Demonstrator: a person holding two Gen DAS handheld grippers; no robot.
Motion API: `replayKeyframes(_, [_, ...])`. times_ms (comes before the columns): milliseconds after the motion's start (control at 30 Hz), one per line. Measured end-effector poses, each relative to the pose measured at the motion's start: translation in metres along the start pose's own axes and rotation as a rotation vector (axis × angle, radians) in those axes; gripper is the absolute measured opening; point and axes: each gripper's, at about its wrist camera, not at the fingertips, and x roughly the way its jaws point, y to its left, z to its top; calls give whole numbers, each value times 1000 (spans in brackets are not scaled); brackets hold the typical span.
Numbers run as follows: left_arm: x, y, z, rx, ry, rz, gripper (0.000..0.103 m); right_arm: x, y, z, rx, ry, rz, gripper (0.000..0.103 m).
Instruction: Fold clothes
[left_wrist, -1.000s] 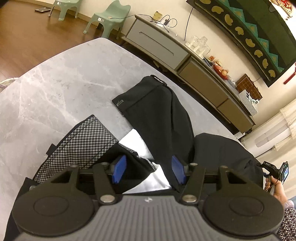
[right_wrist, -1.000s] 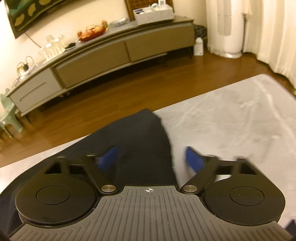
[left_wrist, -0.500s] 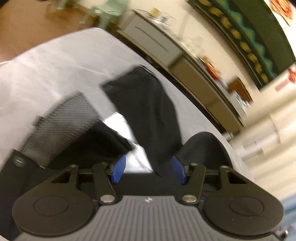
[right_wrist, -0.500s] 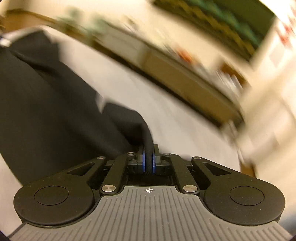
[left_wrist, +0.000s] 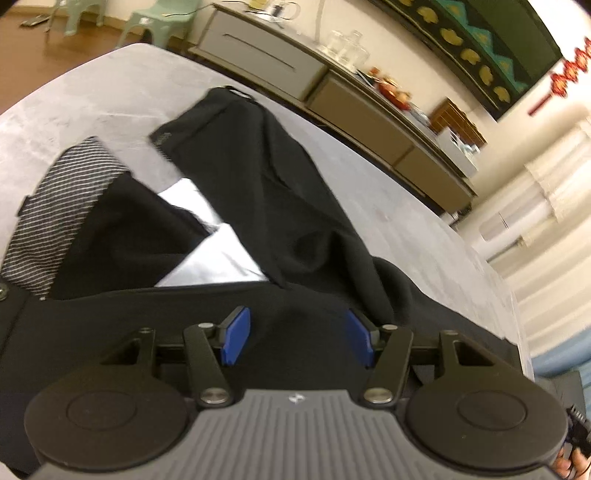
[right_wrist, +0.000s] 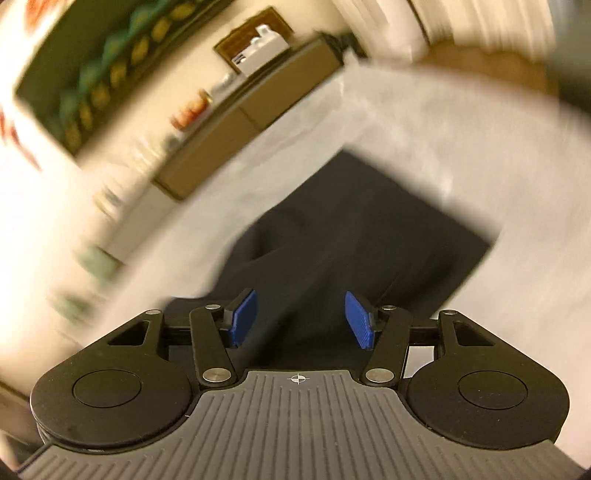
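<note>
Your left gripper (left_wrist: 297, 338) hangs over the black trousers (left_wrist: 280, 192) with its jaws released, nothing between the blue pads (left_wrist: 236, 336). The trousers lie spread on the pale grey marbled table (left_wrist: 96, 96), one leg stretching away toward the far edge, and a checked lining (left_wrist: 62, 206) and a white pocket bag (left_wrist: 218, 258) are turned out at the waist end near you. Your right gripper (right_wrist: 301, 319) is also released, jaws wide apart over a flat, squared-off leg end of the trousers (right_wrist: 369, 229); that view is smeared by motion. Beyond the table a long low sideboard (left_wrist: 354, 107) runs along the cream wall, carrying glass jars (left_wrist: 345, 42) and a fruit bowl (left_wrist: 391, 90). Two pale green plastic chairs (left_wrist: 155, 18) stand on the brown wood floor (left_wrist: 40, 59), and light curtains (left_wrist: 554, 206) hang at the right.
</note>
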Motion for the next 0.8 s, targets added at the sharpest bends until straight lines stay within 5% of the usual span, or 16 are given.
replayKeyframes(100, [3,-12,-6,48,7,-8,60,14,16,-13,-8,40,36,72])
replayKeyframes(167, [6,-18,-10,64,15,-11,60,26,41,-19,-107,44,-6,85])
replayKeyframes(233, [8,-20,-12,69,25,-14,60,40,60,-22,-194,42,-79,86])
replayKeyframes(267, [9,-20,-12,70,28,-15,60,50,67,-21,-225,36,-143,82])
replayKeyframes(333, [10,-21,-13,71,31,-18,60,76,73,-15,-237,56,-256,53])
replayKeyframes(367, [9,-20,-13,67,25,-16,60,87,73,-9,-228,72,-270,17])
replayKeyframes(400, [7,-19,-12,62,18,-13,60,87,79,-1,-241,46,-240,4])
replayKeyframes(600, [-36,18,9,-69,-126,28,59,-21,129,7,-463,-288,111,1])
replayKeyframes(667, [-55,33,17,-123,-191,47,59,-35,110,-1,-457,-267,13,1])
replayKeyframes(733, [-74,49,25,-177,-255,66,60,-20,66,-7,-390,-159,-218,2])
replayKeyframes(767, [-86,61,28,-205,-292,77,60,-9,38,-9,-315,-96,-343,11])
replayKeyframes(800, [-95,73,29,-227,-317,95,62,-2,13,-8,-204,-42,-444,2])
